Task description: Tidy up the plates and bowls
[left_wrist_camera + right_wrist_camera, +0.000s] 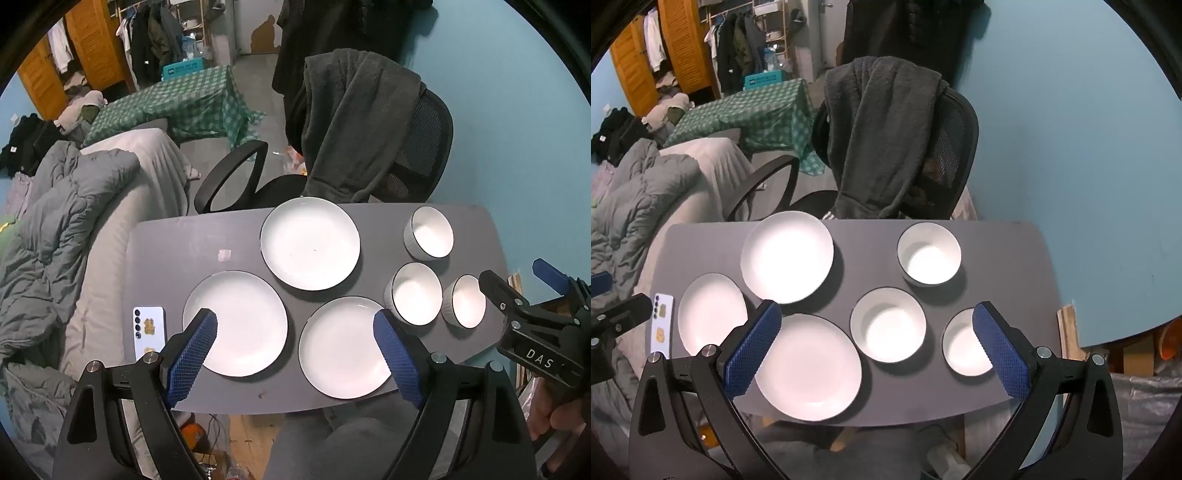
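Table: a grey table [207,240] is being viewed steeply from above by both wrist cameras; all the crockery is being carried on its top.
Plates: three white, dark-rimmed plates are being shown spread out, none stacked. The far plate [310,243] is lying towards the chair side, the left plate [240,321] is lying nearest the phone, and the near plate [341,347] is lying by the table's front edge. Their rims are close together, but whether they touch is not being shown clearly.
Bowls: three white bowls are being seen upright and separate on the right part of the table. The far bowl [430,232] is standing alone, the middle bowl [415,293] is standing just beside the near plate, and the right bowl [466,301] is standing just beside the middle one.
Left gripper: the left gripper [295,332] is being held above the table with its jaws spread wide; nothing is being held between the blue pads [195,343].
Right gripper: the right gripper [877,334] is being held wide open above the bowls and is gripping nothing; its right pad is being seen in front of the right bowl.
Phone: a pale phone [149,330] is lying at the table's left edge, beside the left plate.
Chair: a black office chair [417,155] is standing beyond the table and is being draped with a dark garment [354,122].
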The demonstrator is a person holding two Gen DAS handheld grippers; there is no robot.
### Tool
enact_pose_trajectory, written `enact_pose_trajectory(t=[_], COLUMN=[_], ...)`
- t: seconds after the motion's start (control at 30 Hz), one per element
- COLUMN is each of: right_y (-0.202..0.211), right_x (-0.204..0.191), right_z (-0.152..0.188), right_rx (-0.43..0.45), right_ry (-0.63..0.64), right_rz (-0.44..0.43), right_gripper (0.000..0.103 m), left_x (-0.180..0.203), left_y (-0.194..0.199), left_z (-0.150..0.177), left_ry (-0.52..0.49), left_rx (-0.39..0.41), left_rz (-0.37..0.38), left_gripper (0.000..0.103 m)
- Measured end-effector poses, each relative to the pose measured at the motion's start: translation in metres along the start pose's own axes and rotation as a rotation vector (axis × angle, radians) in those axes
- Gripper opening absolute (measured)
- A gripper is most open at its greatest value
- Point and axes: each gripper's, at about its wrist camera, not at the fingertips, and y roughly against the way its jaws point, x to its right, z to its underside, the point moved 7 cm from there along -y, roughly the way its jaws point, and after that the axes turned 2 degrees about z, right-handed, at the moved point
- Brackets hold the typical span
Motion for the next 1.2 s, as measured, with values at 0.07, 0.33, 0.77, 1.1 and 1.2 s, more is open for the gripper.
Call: enact_pose_trajectory(t=[0.07,0.33,0.77,1.1,1.2], right_y=[0.001,0.001,-0.001,-0.003,-0.003], right_x=[-0.002,-0.001,-0.005,-0.010,-0.010], right_z=[-0.002,-0.003,-0.001,0.001,0.001], right_rx=[-0.002,-0.004,-0.008,-0.010,-0.009], right_ry=[0.001,0.001,0.006,0.010,0.012], right_rz=[-0.001,-0.008,-0.008,-0.005,-0.004], right_gripper=[0.102,0.102,0.102,0.102,0.102], left_x=[0.000,0.000,-0.004,-0.002,-0.002], left_y=[-0.001,-0.003,-0.005,-0.004,-0.003], left_z=[0.000,0.001,0.000,0.003,0.005], left_ry=[-0.004,0.000,0.009,0.009,0.009], left_rx=[0.001,0.001,-0.010,-0.014,-0.013], left_rz=[-0.003,-0.003,0.004,0.009,0.010], left_gripper=[0.088,0.088,0.088,0.088,0.088])
